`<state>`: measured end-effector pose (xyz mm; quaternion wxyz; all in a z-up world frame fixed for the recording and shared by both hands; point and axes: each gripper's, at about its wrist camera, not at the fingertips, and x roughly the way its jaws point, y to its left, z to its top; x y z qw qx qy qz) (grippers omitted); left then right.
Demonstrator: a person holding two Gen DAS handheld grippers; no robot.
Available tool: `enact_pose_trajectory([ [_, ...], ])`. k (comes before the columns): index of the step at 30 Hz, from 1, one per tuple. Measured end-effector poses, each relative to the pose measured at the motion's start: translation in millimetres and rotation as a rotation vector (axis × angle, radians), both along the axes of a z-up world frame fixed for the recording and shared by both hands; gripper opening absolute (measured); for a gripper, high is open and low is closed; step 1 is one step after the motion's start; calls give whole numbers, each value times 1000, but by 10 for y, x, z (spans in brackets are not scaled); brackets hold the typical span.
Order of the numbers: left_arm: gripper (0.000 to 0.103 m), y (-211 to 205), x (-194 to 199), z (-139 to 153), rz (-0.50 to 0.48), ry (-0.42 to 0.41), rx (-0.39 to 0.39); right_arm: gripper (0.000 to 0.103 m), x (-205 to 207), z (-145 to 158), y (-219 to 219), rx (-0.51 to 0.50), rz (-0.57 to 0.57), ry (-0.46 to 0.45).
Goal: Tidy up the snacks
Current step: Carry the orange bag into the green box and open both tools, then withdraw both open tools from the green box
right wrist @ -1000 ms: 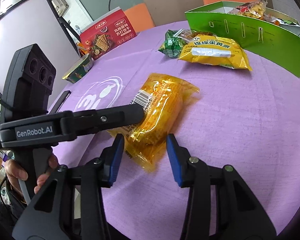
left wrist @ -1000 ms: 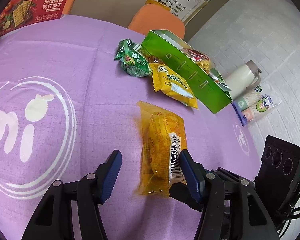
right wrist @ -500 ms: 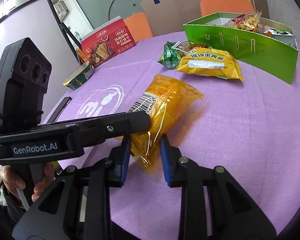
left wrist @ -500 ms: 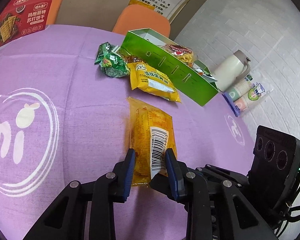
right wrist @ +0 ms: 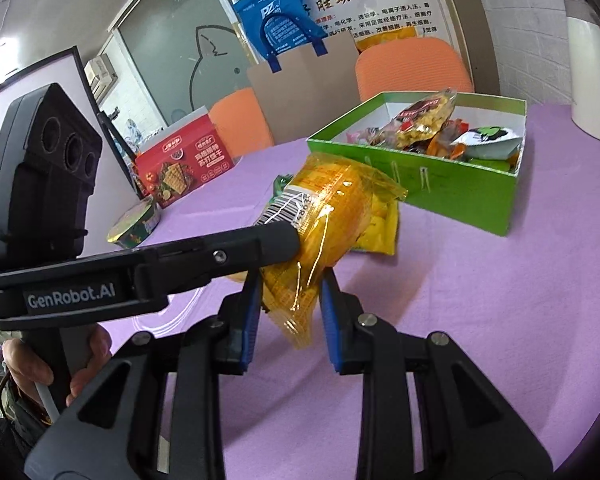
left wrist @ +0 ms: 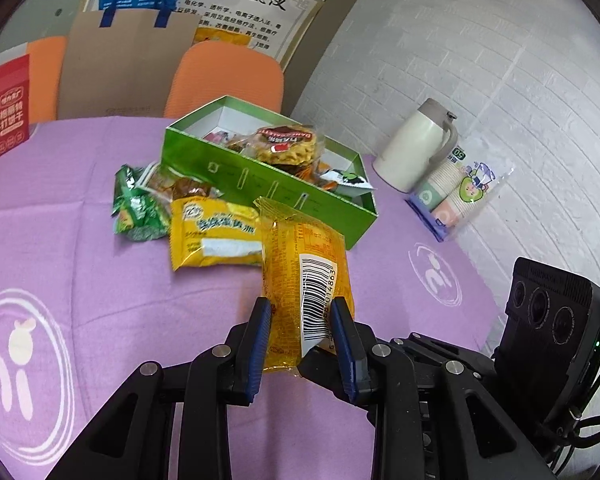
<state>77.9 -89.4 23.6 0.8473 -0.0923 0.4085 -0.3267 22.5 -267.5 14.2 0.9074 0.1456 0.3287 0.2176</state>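
Note:
An orange snack bag (left wrist: 300, 276) (right wrist: 328, 216) with a barcode label hangs lifted above the purple tablecloth (left wrist: 60, 264). My left gripper (left wrist: 302, 324) is shut on its near end. My right gripper (right wrist: 288, 296) is shut on the same bag's lower corner, crossing under the left gripper's arm (right wrist: 204, 260). Behind stands an open green box (left wrist: 260, 184) (right wrist: 440, 184) holding several snack packets. A yellow cake packet (left wrist: 214, 236) and a green packet (left wrist: 136, 208) lie on the cloth in front of the box.
A red cracker box (right wrist: 184, 160) and a round bowl (right wrist: 134, 226) sit at the table's far left. A cream thermos (left wrist: 416, 144) and wrapped paper cups (left wrist: 456, 196) stand right of the green box. Orange chairs (left wrist: 228, 76) and a cardboard sheet are behind. A hand (right wrist: 88, 364) holds the left gripper's handle.
Both grippers went from open to shut on the orange bag, then lifted it off the cloth and carried it toward the green box.

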Motion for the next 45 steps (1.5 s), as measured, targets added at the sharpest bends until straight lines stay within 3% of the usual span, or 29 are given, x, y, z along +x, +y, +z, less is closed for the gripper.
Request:
enact_pose_trajectory([
  [13,30,-828,728,340,-120,-41,-30,31,644,197,-640,5,-160,-72],
  [23,31,-1390,1431,297,-173,-7,-23,32,1180,59,-1038,16,-225,-53],
  [24,31,-1435,1487,281,-173,-6,-18,33,1232,33,-1044,-3,-230,-50],
  [25,31,-1463,1524,263,-172,-8,-14,45,1266,4,-1042,-39,-245,-43],
  [27,32,-1525,1615,215,-157,-21,6,57,1251,-43,-1038,-96,-272,-46],
  [28,42,-1533,1635,187,-148,-22,20,61,1227,-60,-1046,-108,-276,-59],
  [29,66,-1527,1644,161,-139,-20,29,62,1208,-77,-1051,-120,-281,-67],
  [31,90,-1447,1639,129,-84,-37,24,63,1180,-101,-1070,-119,-287,-74],
  [33,92,-1360,1615,120,-55,-62,-5,63,1173,-99,-1082,-121,-298,-72],
  [42,92,-1222,1528,186,-18,-51,36,58,1536,-65,-1189,-144,-366,-7],
  [45,92,-1132,1467,211,3,-62,67,59,1430,-9,-1157,-148,-373,-23],
])
